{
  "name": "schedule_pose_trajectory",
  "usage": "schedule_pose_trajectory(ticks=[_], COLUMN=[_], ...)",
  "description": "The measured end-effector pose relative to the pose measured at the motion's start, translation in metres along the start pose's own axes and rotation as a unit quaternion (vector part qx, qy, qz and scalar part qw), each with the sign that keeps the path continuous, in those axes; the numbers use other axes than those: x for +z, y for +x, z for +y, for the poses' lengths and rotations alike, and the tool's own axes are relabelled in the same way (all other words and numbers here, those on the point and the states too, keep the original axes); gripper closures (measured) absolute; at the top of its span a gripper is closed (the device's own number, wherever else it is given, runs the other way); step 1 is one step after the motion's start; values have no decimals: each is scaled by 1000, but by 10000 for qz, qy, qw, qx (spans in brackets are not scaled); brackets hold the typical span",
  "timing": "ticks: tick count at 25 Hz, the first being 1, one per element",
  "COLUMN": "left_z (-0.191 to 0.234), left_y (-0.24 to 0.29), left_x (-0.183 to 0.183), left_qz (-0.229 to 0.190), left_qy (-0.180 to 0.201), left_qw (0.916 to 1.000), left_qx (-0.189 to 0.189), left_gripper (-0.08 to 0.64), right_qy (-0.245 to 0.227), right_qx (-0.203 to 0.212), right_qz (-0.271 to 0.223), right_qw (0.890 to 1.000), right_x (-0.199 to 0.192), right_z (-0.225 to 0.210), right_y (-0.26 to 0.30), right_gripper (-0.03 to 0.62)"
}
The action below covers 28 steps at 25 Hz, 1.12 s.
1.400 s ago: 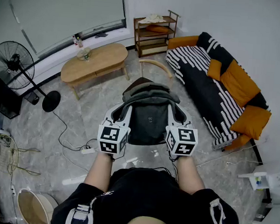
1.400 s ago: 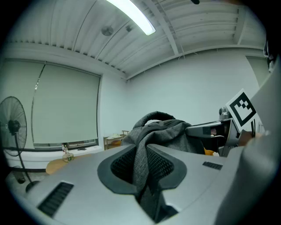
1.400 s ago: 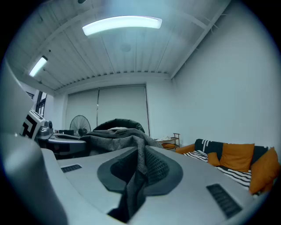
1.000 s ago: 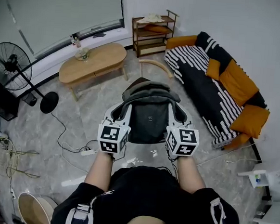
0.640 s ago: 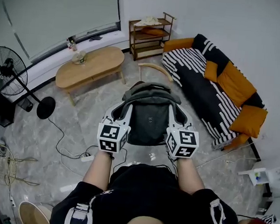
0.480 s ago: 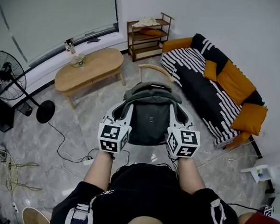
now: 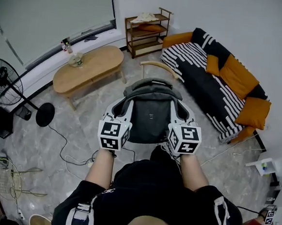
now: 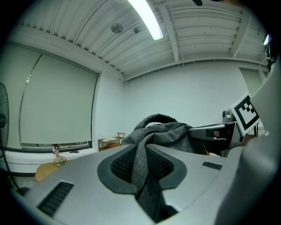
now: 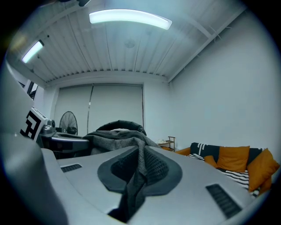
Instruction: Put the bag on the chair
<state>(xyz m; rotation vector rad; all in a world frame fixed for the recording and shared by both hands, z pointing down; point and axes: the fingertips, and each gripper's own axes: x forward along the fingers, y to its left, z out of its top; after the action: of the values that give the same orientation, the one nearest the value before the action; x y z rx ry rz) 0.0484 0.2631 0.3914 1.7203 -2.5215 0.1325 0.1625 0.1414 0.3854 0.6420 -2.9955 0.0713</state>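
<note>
Dark grey woven cloth makes up the bag (image 7: 149, 110), a backpack held upright in the air in front of the person, stretched between the two grippers with its rounded top and carry loop farthest from the body. The left gripper (image 8: 147, 169) has its jaws drawn close together on a band of the bag's grey cloth. The cloth runs up between the meshed black pads to the bulk of the bag beyond, and the pads press on it from both sides. The right gripper (image 9: 135, 173) pinches a similar fold on the bag's other side, and its jaws are closing on that cloth. In the head view the grippers sit level, one at each flank of the bag. Just beyond the bag's top stands the chair (image 7: 157, 65), of which only the curved pale wooden back rail shows clearly. The bag covers the seat from this angle, so whether it touches the seat cannot be told. Farther off to the left, an oval wooden coffee table (image 7: 88, 67) carries a few small items, and a wooden shelf unit (image 7: 146, 32) stands against the wall. To the right, a sofa (image 7: 202, 75) with a black-and-white striped cover holds orange cushions (image 7: 237, 76). A black standing fan (image 7: 3, 77) is at the far left, above a tangle of cables (image 7: 2, 171) on the pale marbled floor (image 7: 97, 116).
</note>
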Motion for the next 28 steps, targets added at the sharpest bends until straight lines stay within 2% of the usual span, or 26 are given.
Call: schedule_pose_trajectory(ticks=[6, 11, 15, 23, 28], left_z=[19, 38, 42, 73, 88], left_y=[38, 87, 145, 290, 381], left_x=[-17, -13, -5, 23, 39], left_qz=[205, 206, 235, 359, 433], left_qy=[-98, -71, -9, -250, -263], left_qw=[9997, 9996, 9994, 9981, 9970], left_qx=[94, 176, 257, 441, 585], left_gripper=[482, 480, 482, 480, 482], right_qy=[32, -11, 42, 56, -115], right_qx=[64, 129, 195, 478, 579], right_qz=[119, 129, 157, 166, 170], right_qw=[9999, 9998, 9997, 9987, 9981], right_x=[-14, -14, -12, 16, 31], right_z=[-13, -34, -73, -155, -207], right_y=[43, 94, 141, 269, 346], right_gripper=[540, 540, 541, 543, 545])
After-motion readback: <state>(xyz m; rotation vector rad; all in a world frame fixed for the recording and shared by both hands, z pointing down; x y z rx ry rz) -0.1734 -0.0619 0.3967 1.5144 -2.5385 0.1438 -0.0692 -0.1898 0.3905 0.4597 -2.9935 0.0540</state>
